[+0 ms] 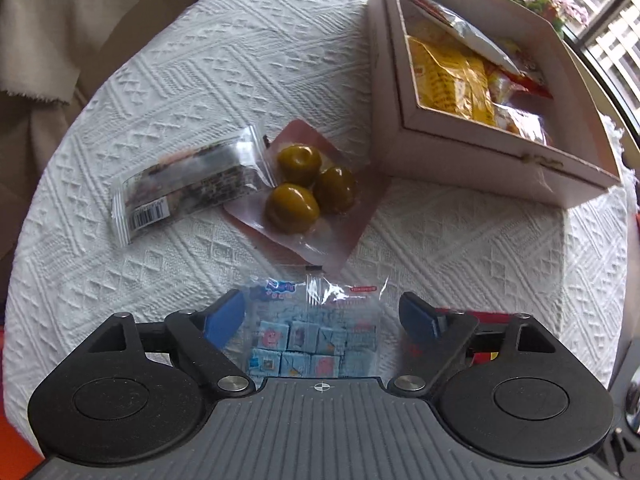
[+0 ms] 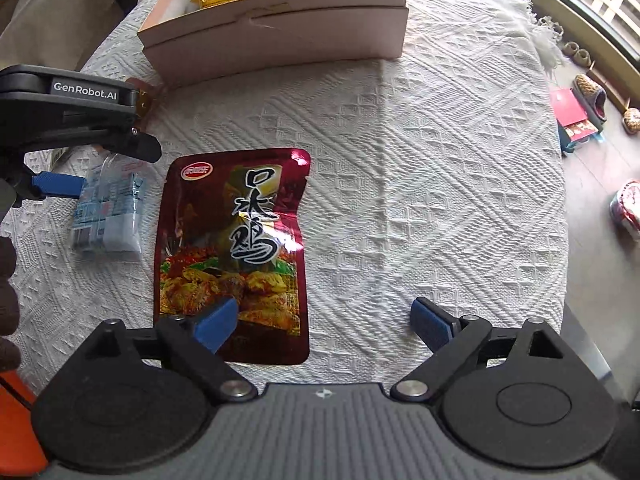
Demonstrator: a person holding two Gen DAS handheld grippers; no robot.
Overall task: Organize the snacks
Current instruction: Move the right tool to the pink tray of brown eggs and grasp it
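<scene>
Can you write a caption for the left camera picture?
Open left gripper over clear bag of blue candies.

White-clothed table (image 2: 440,160); daylit windows (image 1: 608,12) beyond.

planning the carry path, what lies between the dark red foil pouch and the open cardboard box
Nothing: in the right wrist view, only bare white textured tablecloth separates the dark red foil pouch from the open cardboard box.
</scene>
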